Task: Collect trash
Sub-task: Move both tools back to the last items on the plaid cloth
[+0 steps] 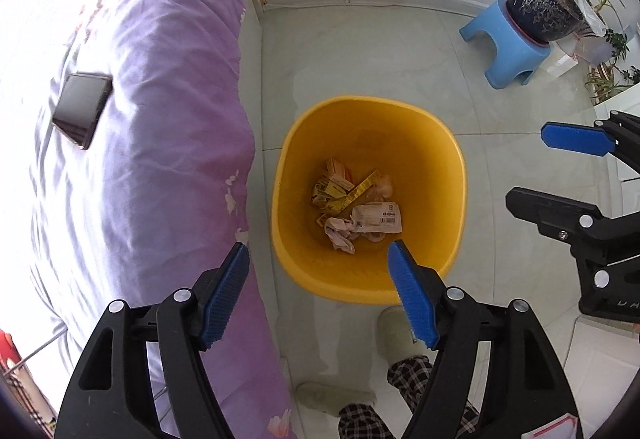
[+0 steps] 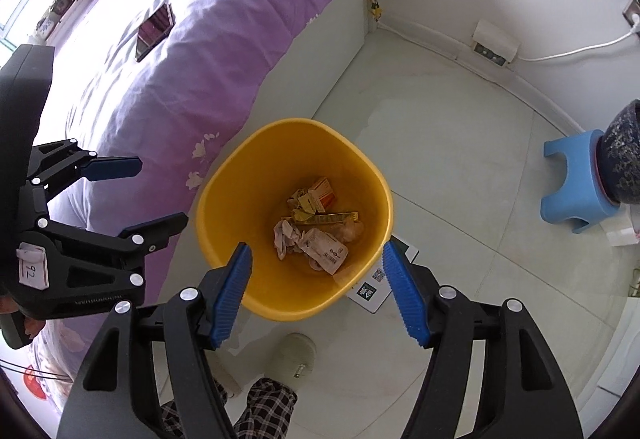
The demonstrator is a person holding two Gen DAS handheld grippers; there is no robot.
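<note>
Below both open tools (image 1: pixel 318 253), binned trash (image 1: pixel 356 209)

Yellow bin (image 1: pixel 370 279) mouth open above; bed (image 1: pixel 180 159) crowds its side.

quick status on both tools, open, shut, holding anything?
Left tool: open, empty, above the yellow bin.
Right tool: open, empty, also above the bin.

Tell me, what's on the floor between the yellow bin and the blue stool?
Nothing. The left wrist view shows only bare pale floor tiles between the yellow bin and the blue stool.
</note>
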